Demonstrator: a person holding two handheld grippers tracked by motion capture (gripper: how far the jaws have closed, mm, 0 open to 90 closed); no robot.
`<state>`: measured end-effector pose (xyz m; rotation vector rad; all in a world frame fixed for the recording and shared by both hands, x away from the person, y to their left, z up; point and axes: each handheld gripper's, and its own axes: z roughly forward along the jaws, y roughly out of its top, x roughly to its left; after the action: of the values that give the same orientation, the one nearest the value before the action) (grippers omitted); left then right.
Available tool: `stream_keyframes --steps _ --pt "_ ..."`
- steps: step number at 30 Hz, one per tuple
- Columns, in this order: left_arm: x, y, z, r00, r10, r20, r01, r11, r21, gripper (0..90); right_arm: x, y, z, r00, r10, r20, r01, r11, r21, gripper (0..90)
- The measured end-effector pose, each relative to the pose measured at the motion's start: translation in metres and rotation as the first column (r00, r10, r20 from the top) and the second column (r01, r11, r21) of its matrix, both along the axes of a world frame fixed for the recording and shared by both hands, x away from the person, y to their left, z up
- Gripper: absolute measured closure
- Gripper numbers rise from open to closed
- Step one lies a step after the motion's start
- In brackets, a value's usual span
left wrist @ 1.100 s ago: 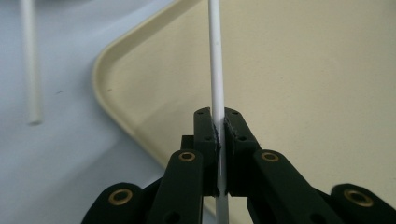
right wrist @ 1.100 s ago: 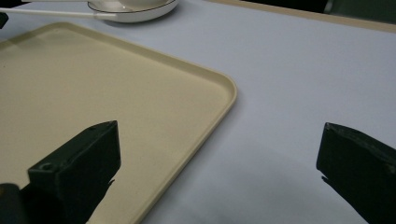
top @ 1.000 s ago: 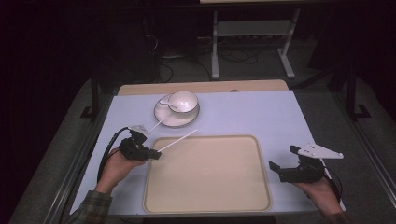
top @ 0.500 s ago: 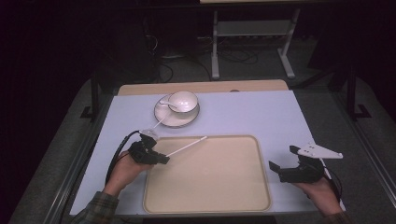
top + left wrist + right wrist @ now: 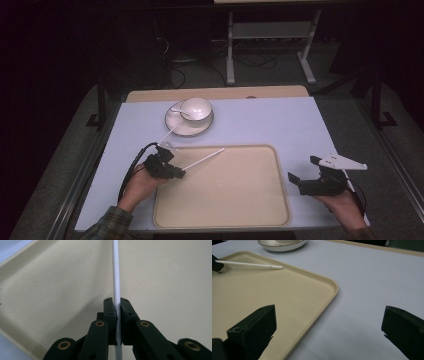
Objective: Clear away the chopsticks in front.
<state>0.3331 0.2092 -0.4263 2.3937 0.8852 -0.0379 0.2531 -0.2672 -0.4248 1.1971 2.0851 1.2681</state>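
Nearest the person, the right tongs (image 5: 300,181) rest on the tabletop (image 5: 280,125) beside the tray (image 5: 225,200), jaws spread wide with nothing between them. The left tongs (image 5: 176,172) are pressed together on a thin white stick (image 5: 202,159), held over the tray's near-left corner, its free end pointing across the tray toward the far rim. Farther off, a saucer (image 5: 189,126) carries a cup (image 5: 195,108) and a spoon (image 5: 176,109). The stick seems picked up but not yet laid down; setting it in the tray likely remains.
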Motion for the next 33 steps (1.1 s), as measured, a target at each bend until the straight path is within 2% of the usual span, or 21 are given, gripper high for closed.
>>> stream_keyframes --steps 4,14,17,24,26,30,32,33 --pt "-0.001 -0.002 -0.004 0.9999 -0.004 -0.009 0.004 0.9999 0.015 84.0 0.000 -0.001 0.000 1.0000 -0.002 0.001 0.002 1.0000 0.003 0.0" --pt "-0.002 -0.003 -0.004 0.9999 -0.009 -0.011 0.009 0.9999 0.010 81.8 0.000 -0.001 0.000 1.0000 -0.004 -0.002 0.004 1.0000 0.004 0.0" --pt "-0.002 -0.004 -0.003 0.9999 -0.005 -0.016 0.005 1.0000 0.001 76.8 0.000 -0.001 0.000 1.0000 -0.003 0.000 0.003 1.0000 0.004 0.0" --pt "0.001 -0.007 0.005 0.9999 0.002 -0.012 -0.003 0.9985 -0.054 66.9 0.000 -0.001 0.000 1.0000 -0.003 -0.002 0.003 1.0000 0.002 0.0" --pt "0.002 -0.014 0.008 1.0000 -0.002 -0.001 0.002 0.9976 -0.069 68.2 0.000 -0.001 -0.001 1.0000 -0.007 -0.006 0.007 1.0000 0.001 0.0" --pt "0.009 -0.025 0.014 0.9985 -0.045 0.031 0.047 0.9969 -0.063 76.6 0.001 0.000 0.000 1.0000 -0.006 -0.004 0.006 1.0000 0.001 0.0" --pt "0.011 -0.028 0.015 0.9981 -0.048 0.037 0.051 0.9962 -0.071 81.4 0.001 0.000 0.000 1.0000 -0.004 -0.003 0.004 1.0000 0.000 0.0" --pt "0.016 -0.032 0.018 0.9971 -0.060 0.047 0.064 0.9940 -0.089 84.8 0.001 0.000 0.000 1.0000 -0.004 -0.005 0.004 1.0000 0.000 0.0"
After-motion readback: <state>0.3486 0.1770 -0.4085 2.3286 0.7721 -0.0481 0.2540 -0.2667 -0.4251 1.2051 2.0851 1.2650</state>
